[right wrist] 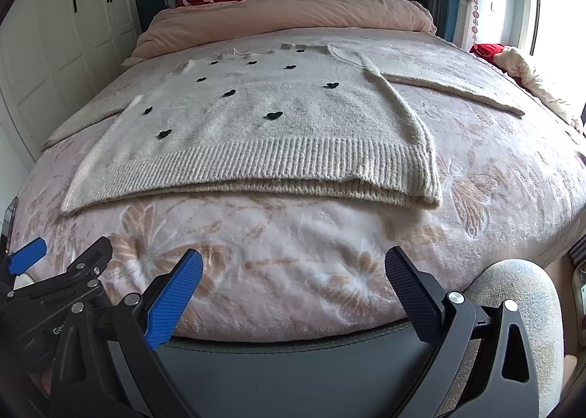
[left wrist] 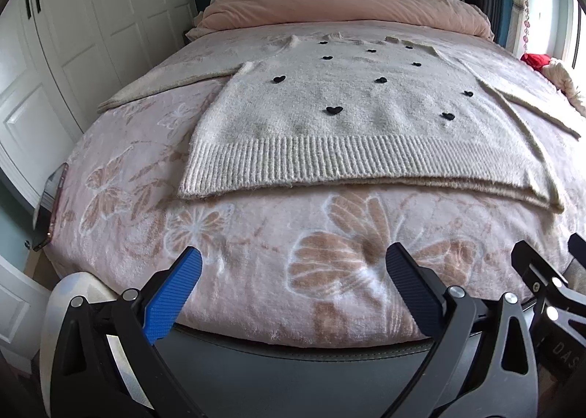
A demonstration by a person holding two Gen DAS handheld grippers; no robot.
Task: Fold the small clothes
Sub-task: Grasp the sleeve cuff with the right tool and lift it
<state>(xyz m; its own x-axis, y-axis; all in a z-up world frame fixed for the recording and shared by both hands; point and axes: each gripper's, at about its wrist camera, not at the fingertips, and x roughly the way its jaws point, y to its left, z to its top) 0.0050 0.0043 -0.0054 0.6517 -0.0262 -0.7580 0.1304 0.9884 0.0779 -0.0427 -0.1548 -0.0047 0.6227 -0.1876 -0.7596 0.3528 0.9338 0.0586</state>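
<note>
Still, I had the sweater spread flat on the bed, sleeves out, w/ left hand-held gripper & right hand-held gripper spread empty, ready for the hem.

One sweater is seen on one bed, with about eleven black hearts counted, the farthest being hard to separate. Two grippers are seen, left gripper and right gripper, each with two fingers.

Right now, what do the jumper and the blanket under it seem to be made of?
Jumper: looks like soft fuzzy knit, perhaps wool or acrylic; ribbed hem, hairy matte surface, small black hearts. Blanket: seems plush fleece; short shiny pile with a butterfly pattern.
</note>
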